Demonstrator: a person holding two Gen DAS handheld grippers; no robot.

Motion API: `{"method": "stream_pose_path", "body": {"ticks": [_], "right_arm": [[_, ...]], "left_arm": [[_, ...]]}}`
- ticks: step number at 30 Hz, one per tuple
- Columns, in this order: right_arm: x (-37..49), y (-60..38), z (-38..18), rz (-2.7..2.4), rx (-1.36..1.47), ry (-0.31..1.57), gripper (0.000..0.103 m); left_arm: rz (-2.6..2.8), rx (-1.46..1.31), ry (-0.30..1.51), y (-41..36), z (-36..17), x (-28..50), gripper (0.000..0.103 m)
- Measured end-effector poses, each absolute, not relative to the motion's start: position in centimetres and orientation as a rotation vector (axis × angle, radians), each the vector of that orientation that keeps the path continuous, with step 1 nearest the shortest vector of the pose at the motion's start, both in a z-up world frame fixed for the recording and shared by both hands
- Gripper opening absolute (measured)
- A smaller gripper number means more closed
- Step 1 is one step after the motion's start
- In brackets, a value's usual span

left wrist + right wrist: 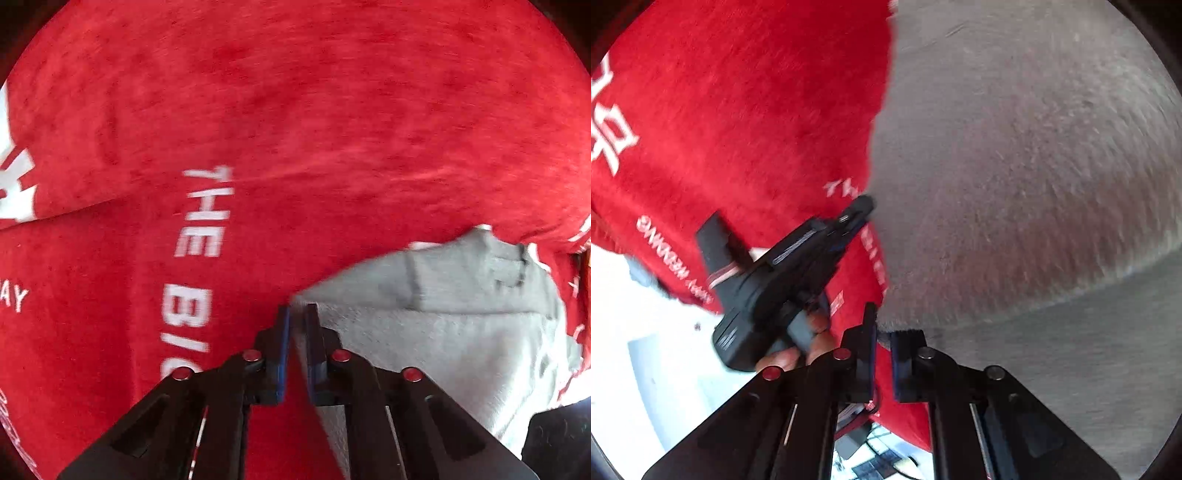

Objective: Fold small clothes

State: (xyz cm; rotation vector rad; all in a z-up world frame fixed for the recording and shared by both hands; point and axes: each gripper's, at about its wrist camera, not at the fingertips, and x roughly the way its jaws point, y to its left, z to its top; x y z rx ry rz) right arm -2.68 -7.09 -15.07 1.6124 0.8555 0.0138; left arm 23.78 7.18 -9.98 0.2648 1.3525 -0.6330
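Note:
A small grey garment (461, 325) lies on a red cloth with white lettering (258, 129). My left gripper (297, 314) is shut on the garment's edge at a corner, fabric pinched between the pads. In the right wrist view the grey garment (1034, 166) fills the right side over the red cloth (738, 110). My right gripper (884, 328) is shut on its near edge. The left gripper (862, 206), held by a hand, also shows there gripping the same edge farther along.
A white floor or surface (646, 332) shows beyond the red cloth's lower left edge. A dark object (557, 435) sits at the lower right of the left wrist view.

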Motion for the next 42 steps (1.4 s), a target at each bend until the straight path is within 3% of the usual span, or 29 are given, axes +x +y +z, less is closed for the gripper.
{"method": "stream_pose_path", "body": {"ticks": [5, 7, 9, 15, 16, 17, 18, 21, 23, 24, 30, 33, 35, 37, 42], "right_arm": [[-1.6, -5.9, -17.1, -0.028, 1.559, 0.989, 0.011], [-2.2, -6.6, -15.7, -0.003, 1.533, 0.995, 0.05], [-3.3, -8.1, -13.8, -0.023, 1.448, 0.999, 0.071], [-10.4, -18.1, -9.5, -0.393, 1.236, 0.956, 0.071], [-11.1, -19.4, -9.4, -0.45, 1.239, 0.943, 0.071], [-12.2, -21.3, -9.5, -0.517, 1.266, 0.916, 0.071], [-12.8, -22.3, -9.7, -0.541, 1.29, 0.895, 0.071], [-13.9, -24.8, -11.1, -0.595, 1.373, 0.842, 0.07], [-13.0, -25.7, -11.5, -0.593, 1.348, 0.868, 0.042], [-13.8, -26.6, -11.6, -0.581, 1.318, 0.892, 0.009], [-14.9, -26.2, -8.0, -0.491, 0.998, 0.931, 0.008], [-16.1, -27.5, -10.7, -0.577, 1.029, 1.047, 0.008], [-17.4, -27.7, -10.9, -0.585, 1.082, 1.003, 0.007], [-17.7, -27.2, -10.0, -0.647, 1.002, 1.046, 0.017], [-19.5, -26.0, -8.6, -0.691, 0.939, 1.12, 0.018]], "left_arm": [[-0.556, 0.293, 1.337, 9.0, -10.1, 23.8, 0.005], [-0.55, 0.291, 1.286, 9.5, -8.4, 22.7, 0.005], [-0.551, 0.276, 1.273, 9.9, -7.3, 21.7, 0.005], [-0.476, 0.245, 1.243, 10.5, -4.6, 18.2, 0.007], [-0.469, 0.242, 1.239, 10.5, -4.3, 17.5, 0.038], [-0.461, 0.244, 1.24, 10.5, -4.3, 17.2, 0.096], [-0.438, 0.248, 1.219, 10.4, -4.0, 16.4, 0.102], [-0.447, 0.295, 1.193, 9.1, -3.8, 15.5, 0.102], [-0.456, 0.301, 1.201, 8.3, -4.0, 15.0, 0.102], [-0.466, 0.296, 1.207, 7.7, -4.8, 14.7, 0.102], [-0.443, 0.376, 1.196, 8.1, -7.7, 12.7, 0.102], [-0.366, 0.502, 1.166, 8.4, -10.4, 12.2, 0.102], [-0.379, 0.5, 1.141, 9.1, -10.2, 11.9, 0.102], [-0.367, 0.539, 1.132, 9.5, -9.7, 11.6, 0.102], [-0.399, 0.506, 1.191, 10.0, -8.2, 11.0, 0.102]]}}
